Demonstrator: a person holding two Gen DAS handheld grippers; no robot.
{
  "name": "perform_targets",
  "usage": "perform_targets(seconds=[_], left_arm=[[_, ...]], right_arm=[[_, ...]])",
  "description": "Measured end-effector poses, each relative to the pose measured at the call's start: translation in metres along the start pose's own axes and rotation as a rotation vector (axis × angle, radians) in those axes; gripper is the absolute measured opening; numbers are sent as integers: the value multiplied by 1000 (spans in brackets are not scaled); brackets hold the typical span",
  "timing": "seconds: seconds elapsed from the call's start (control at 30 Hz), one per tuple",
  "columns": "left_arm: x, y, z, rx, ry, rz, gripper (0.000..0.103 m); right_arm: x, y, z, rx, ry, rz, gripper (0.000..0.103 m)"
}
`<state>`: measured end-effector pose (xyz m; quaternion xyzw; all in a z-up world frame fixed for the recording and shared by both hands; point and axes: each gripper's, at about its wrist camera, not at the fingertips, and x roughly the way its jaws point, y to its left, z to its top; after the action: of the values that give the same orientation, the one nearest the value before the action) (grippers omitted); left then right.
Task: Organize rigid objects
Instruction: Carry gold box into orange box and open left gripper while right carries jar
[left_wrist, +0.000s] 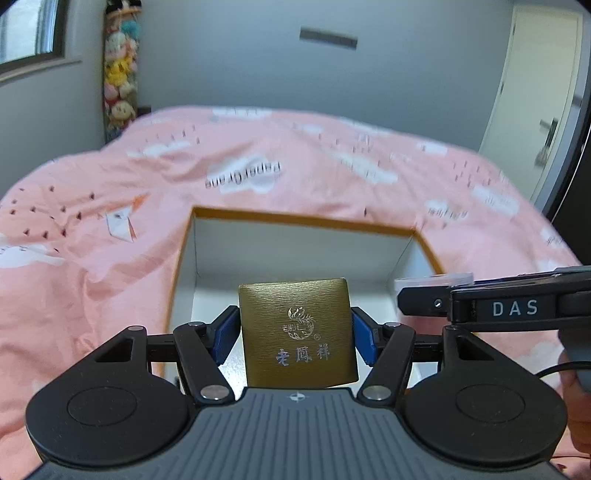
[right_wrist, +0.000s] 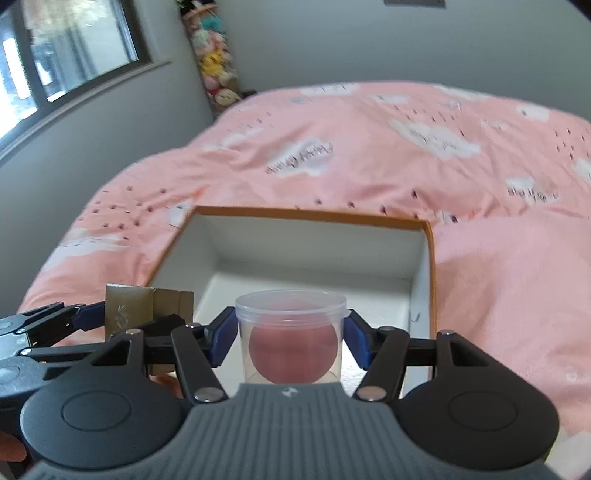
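Note:
My left gripper (left_wrist: 295, 328) is shut on a gold brushed box (left_wrist: 297, 330) with a silver emblem and characters, held over the near left part of an open white box with an orange rim (left_wrist: 306, 218). My right gripper (right_wrist: 291, 334) is shut on a clear plastic jar (right_wrist: 291, 338) with a pink ball inside, held over the near part of the same open box (right_wrist: 314, 214). The gold box (right_wrist: 129, 308) and the left gripper show at the left of the right wrist view. The right gripper's side (left_wrist: 495, 306) shows at the right of the left wrist view.
The open box lies on a bed with a pink cloud-print duvet (left_wrist: 258, 155). A hanging stack of plush toys (left_wrist: 120, 74) is in the far corner. A window (right_wrist: 74, 48) is on the left wall and a white door (left_wrist: 535, 92) at the right.

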<state>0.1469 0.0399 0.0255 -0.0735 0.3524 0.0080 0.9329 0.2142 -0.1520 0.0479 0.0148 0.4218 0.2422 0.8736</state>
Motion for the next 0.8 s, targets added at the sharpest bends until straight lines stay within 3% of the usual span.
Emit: perform_targets(seconds=[0.17, 0.43, 0.8], left_arm=[[42, 4, -4, 9, 128, 18, 73], [75, 0, -14, 76, 277, 62, 73], [84, 3, -24, 93, 353, 108, 74]], right_arm=[[35, -16, -2, 50, 87, -40, 62], [72, -19, -17, 43, 180, -68, 62], [85, -19, -20, 28, 217, -61, 62]])
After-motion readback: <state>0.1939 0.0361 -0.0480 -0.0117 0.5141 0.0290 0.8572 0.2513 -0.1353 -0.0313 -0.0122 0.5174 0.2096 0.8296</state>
